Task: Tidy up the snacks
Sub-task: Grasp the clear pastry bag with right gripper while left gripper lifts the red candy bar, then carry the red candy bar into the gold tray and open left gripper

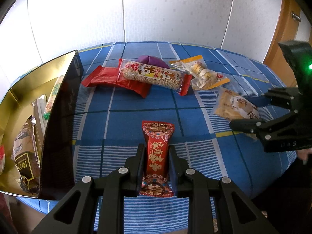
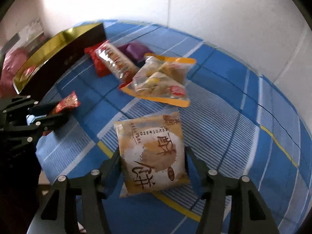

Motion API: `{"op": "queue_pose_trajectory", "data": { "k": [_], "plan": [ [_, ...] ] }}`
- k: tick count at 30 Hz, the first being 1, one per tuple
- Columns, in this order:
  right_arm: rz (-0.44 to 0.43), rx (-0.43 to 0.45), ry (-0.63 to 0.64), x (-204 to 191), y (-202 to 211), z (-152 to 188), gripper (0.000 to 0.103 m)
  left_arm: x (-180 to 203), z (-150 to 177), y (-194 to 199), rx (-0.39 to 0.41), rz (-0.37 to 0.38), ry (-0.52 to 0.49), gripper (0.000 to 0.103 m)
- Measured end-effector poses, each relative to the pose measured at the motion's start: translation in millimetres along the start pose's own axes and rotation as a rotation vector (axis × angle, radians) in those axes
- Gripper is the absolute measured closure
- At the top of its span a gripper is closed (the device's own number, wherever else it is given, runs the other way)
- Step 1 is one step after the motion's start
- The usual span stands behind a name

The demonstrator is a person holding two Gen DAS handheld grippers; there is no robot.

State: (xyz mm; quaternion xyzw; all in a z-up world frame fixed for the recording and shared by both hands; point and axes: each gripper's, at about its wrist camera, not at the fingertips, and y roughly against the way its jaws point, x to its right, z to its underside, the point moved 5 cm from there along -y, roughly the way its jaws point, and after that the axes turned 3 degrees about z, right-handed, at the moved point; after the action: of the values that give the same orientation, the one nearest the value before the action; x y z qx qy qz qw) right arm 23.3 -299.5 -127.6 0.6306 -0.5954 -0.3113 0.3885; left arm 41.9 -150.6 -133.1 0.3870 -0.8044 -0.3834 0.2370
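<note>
Blue plaid cloth with white stripes and yellow lines (image 1: 148,107) covers the work surface. Behind it, white textured wall panels with vertical seams (image 1: 175,9), strongly overexposed by bright light on the left. Orange-brown wooden door with a metal handle (image 1: 290,15) at far right.
</note>
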Motion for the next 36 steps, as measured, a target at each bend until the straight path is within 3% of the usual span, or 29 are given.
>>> {"op": "queue_pose_trajectory", "data": {
  "k": [8, 17, 24, 31, 36],
  "plan": [
    [0.049, 0.115, -0.091, 4.5, 2.0, 14.4, 0.041, -3.5, -2.4, 2.8, -0.006, -0.027, 0.023, 0.082],
    [0.095, 0.201, -0.124, -1.1, 6.7, 23.5, 0.041, -9.7, -23.9, 54.3, 0.109, -0.092, 0.032, 0.082],
    [0.108, 0.231, -0.149, 2.2, 8.2, 24.2, 0.041, -37.2, -45.0, 94.0, 0.175, -0.179, 0.100, 0.082],
    [0.109, 0.244, -0.153, 1.4, 9.5, 25.4, 0.041, -73.3, -41.9, 111.1, 0.192, -0.272, 0.158, 0.082],
    [0.110, 0.249, -0.154, 1.2, 9.8, 25.9, 0.041, -125.8, -33.9, 106.5, 0.140, -0.219, 0.343, 0.082]
  ]
}}
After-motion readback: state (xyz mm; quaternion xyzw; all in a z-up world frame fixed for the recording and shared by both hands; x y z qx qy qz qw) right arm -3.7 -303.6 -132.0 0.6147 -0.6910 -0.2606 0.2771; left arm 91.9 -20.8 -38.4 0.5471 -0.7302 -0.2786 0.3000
